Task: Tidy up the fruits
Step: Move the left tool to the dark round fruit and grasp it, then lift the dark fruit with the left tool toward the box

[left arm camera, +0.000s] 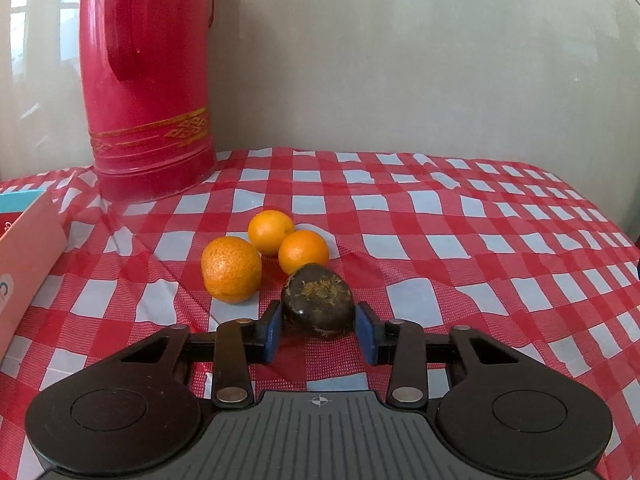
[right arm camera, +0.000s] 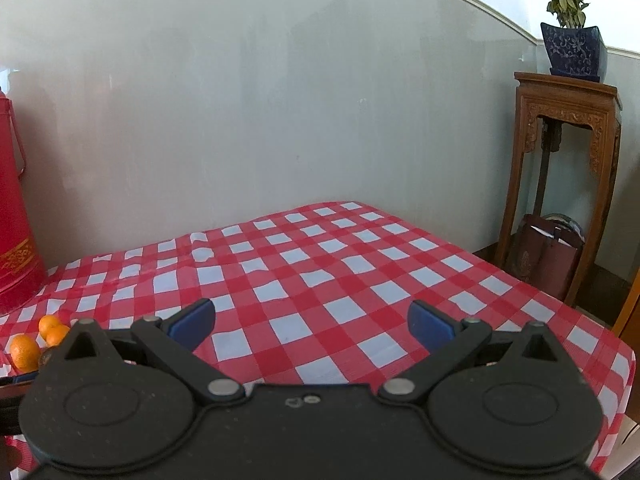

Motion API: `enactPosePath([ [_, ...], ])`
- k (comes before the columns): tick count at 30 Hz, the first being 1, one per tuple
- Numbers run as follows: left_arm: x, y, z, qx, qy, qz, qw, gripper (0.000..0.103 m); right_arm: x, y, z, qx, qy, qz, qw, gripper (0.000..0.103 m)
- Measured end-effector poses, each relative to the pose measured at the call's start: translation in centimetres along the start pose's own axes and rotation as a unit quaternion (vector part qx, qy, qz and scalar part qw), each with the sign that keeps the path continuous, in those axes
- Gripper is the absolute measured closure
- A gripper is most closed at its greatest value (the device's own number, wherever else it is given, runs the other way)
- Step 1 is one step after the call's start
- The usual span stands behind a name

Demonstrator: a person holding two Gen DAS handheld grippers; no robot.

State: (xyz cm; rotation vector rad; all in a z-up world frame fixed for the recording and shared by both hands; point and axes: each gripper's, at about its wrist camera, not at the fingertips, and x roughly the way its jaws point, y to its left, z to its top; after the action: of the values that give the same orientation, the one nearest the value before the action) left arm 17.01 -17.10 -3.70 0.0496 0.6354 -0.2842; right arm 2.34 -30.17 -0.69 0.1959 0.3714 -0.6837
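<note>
Left wrist view: the left tongs (left arm camera: pixel 319 326) clasp a dark brown fruit (left arm camera: pixel 318 300) on the checked desk (left arm camera: pixel 480 240), just in front of three oranges (left arm camera: pixel 270 250); a red flask (left arm camera: pixel 148 80) stands behind them, with bare cloth to their right.

Right wrist view: the right tongs (right arm camera: pixel 312 322) hang released, well right of the oranges (right arm camera: pixel 38 340), over bare cloth reaching the desk's (right arm camera: pixel 360 260) far and right edges.

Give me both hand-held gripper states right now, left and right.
Left hand-held gripper: closed on the dark fruit, pads against both its sides.
Right hand-held gripper: open, nothing between the pads, over the checked tablecloth.
</note>
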Motion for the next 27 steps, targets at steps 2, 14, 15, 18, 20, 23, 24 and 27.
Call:
enactPosePath([
  [2, -0.1, 0.1, -0.1, -0.003, 0.000, -0.002, 1.0000, 0.064, 0.0, 0.0, 0.0, -0.002, -0.001, 0.002, 1.000, 0.006],
  [14, -2.3, 0.9, -0.7, 0.015, -0.005, -0.020, 0.9997, 0.064, 0.1, 0.5, -0.1, -0.005, 0.007, 0.013, 1.000, 0.006],
  [15, -2.6, 1.0, -0.8, 0.020, -0.005, -0.020, 0.9996, 0.064, 0.0, 0.6, -0.1, -0.005, 0.007, 0.014, 1.000, 0.006],
  [18, -3.5, 1.5, -1.5, 0.033, 0.000, -0.018, 0.9993, 0.064, -0.1, 1.0, -0.1, -0.008, 0.006, 0.019, 1.000, 0.006],
  [20, -4.1, 2.1, -2.0, 0.038, 0.007, -0.015, 0.9991, 0.064, -0.3, 1.3, -0.2, -0.010, 0.005, 0.023, 1.000, 0.006],
  [23, -4.8, 2.7, -2.8, 0.047, 0.012, -0.005, 0.9988, 0.064, -0.4, 1.8, -0.3, -0.014, 0.005, 0.029, 0.999, 0.006],
  [24, -5.0, 3.0, -3.0, 0.049, 0.015, -0.003, 0.9987, 0.064, -0.4, 2.0, -0.3, -0.015, 0.006, 0.031, 0.999, 0.006],
  [27, -5.4, 3.5, -3.4, 0.057, 0.015, 0.001, 0.9983, 0.064, -0.7, 2.5, -0.3, -0.017, 0.005, 0.037, 0.999, 0.006],
])
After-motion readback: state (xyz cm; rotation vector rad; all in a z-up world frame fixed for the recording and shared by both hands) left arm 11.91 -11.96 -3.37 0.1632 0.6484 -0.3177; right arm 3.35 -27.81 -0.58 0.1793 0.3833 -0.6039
